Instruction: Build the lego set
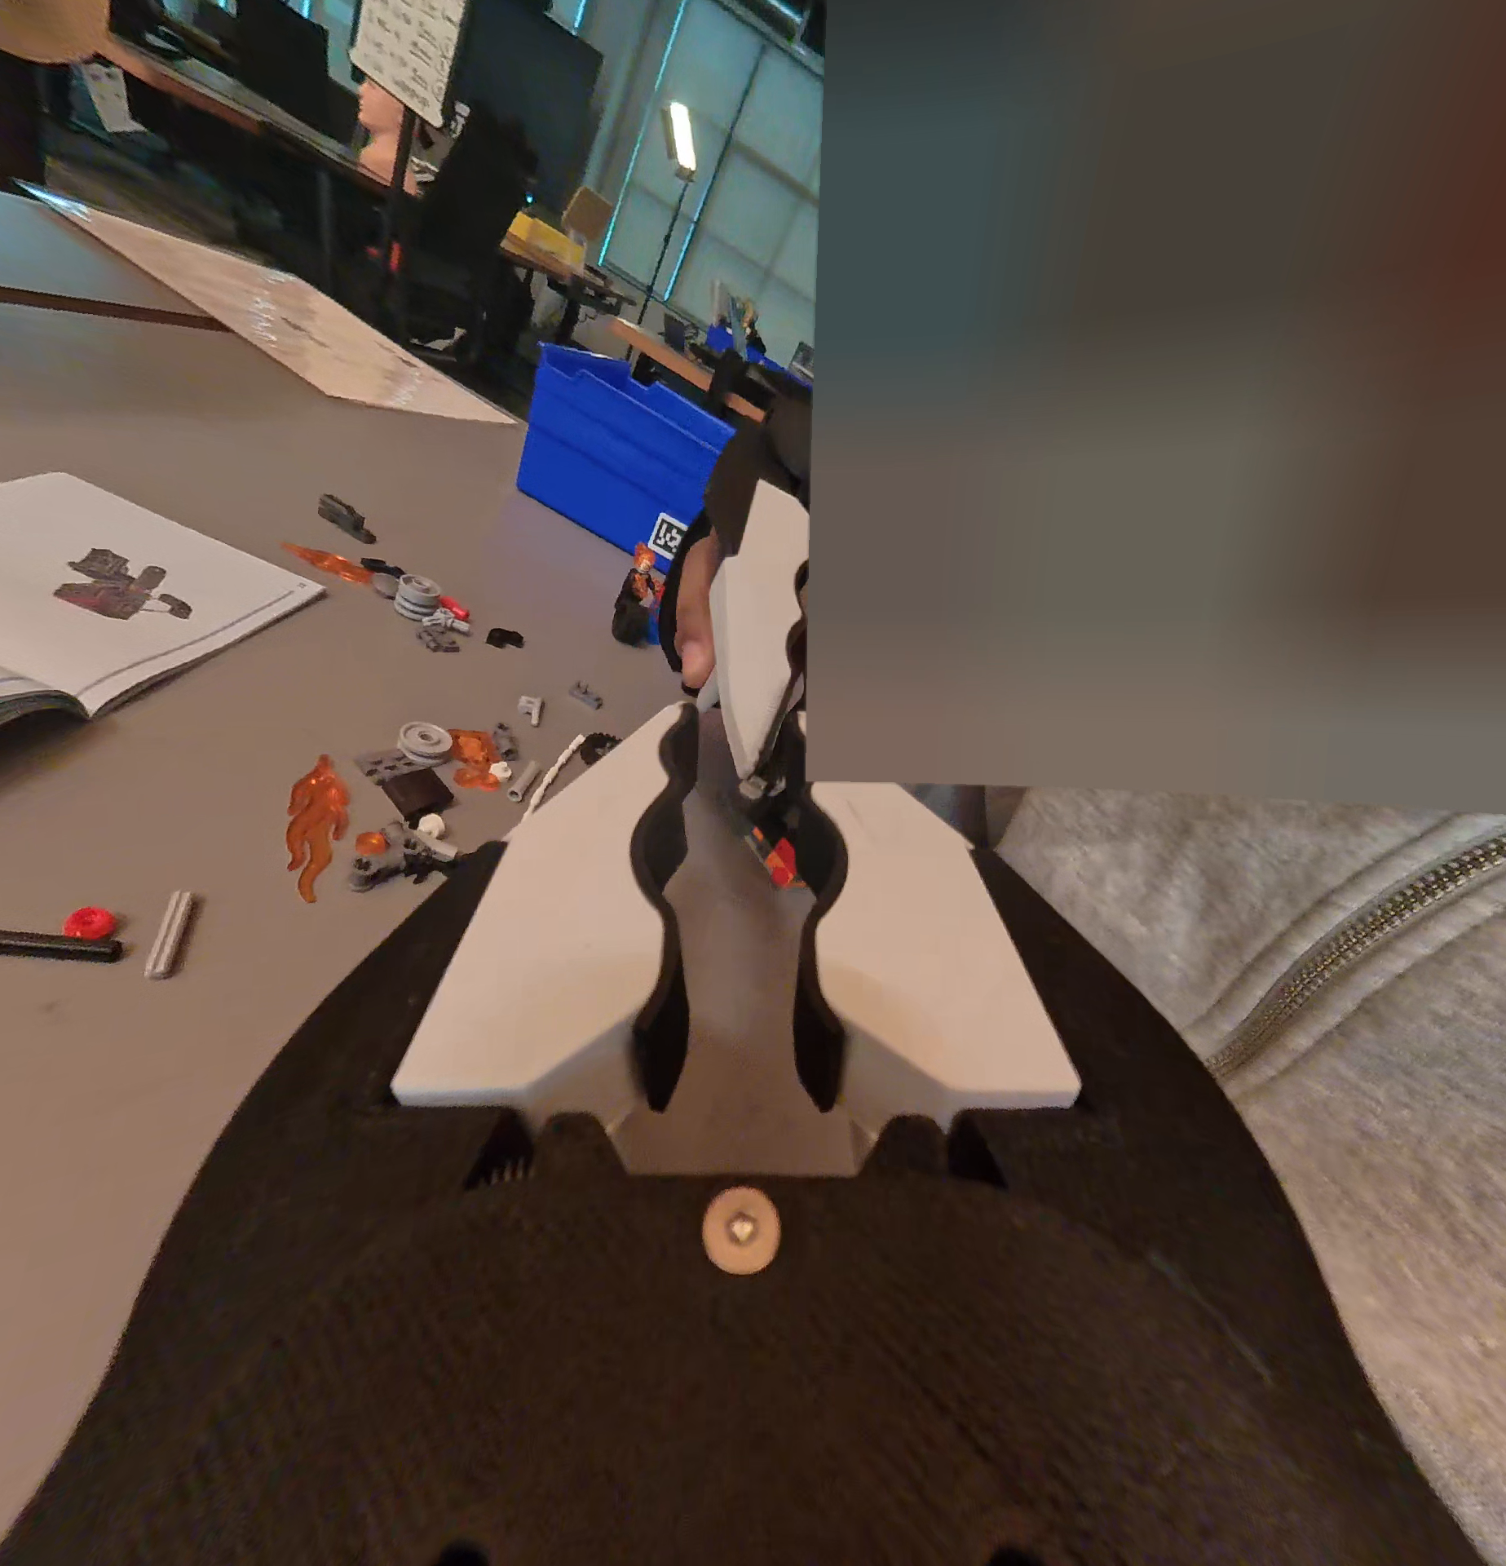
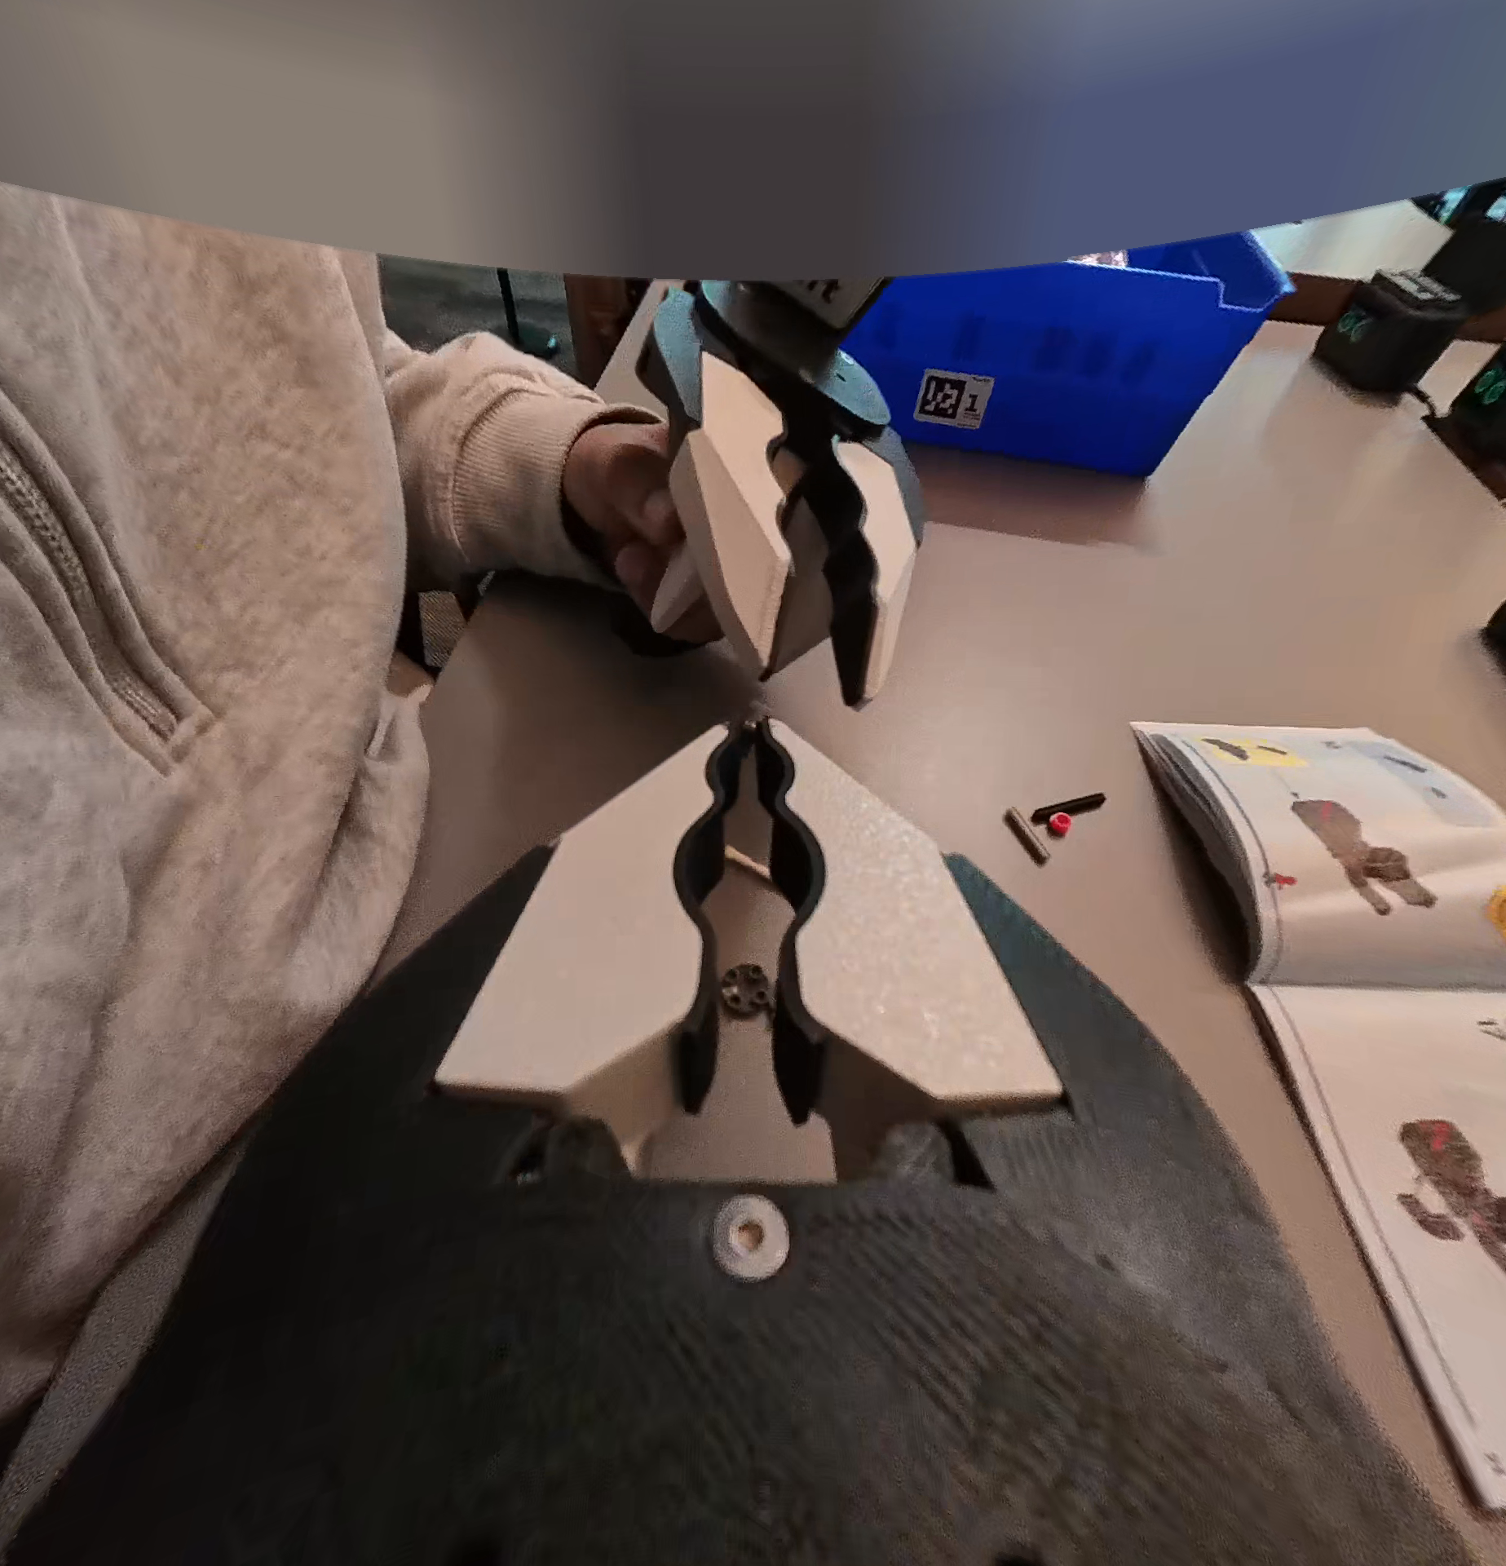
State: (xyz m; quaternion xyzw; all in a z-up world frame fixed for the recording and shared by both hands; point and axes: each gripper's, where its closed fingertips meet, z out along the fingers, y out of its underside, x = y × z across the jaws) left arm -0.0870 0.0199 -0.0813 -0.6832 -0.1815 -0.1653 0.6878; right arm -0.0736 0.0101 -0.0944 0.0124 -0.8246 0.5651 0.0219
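Observation:
My left gripper [image 1: 753, 754] is open, its two white fingers with black pads spread apart just above the grey table [image 1: 224, 1102]. My right gripper [image 1: 758, 784] comes down between those fingertips, shut on a small lego assembly [image 1: 775, 847] of grey, black, orange and red parts. In the right wrist view my right gripper [image 2: 753, 729] has its tips pinched together, with only a grey bit of the assembly [image 2: 758, 708] showing. The left gripper [image 2: 808, 686] points down just beyond it, jaws apart. I cannot tell whether the left pads touch the assembly.
Loose grey and orange pieces [image 1: 427, 763], an orange flame [image 1: 313, 818] and a minifigure [image 1: 639, 602] lie to the left. An open booklet [image 1: 97, 593] [image 2: 1368, 847], a blue bin [image 1: 622, 449] [image 2: 1063, 364], a black axle [image 2: 1071, 803] and the person's grey hoodie [image 1: 1325, 1102] surround me. Both grippers' tips are close together, under 4 cm apart. My left gripper's tips are some 12 centimetres from the orange flame [image 1: 313, 818].

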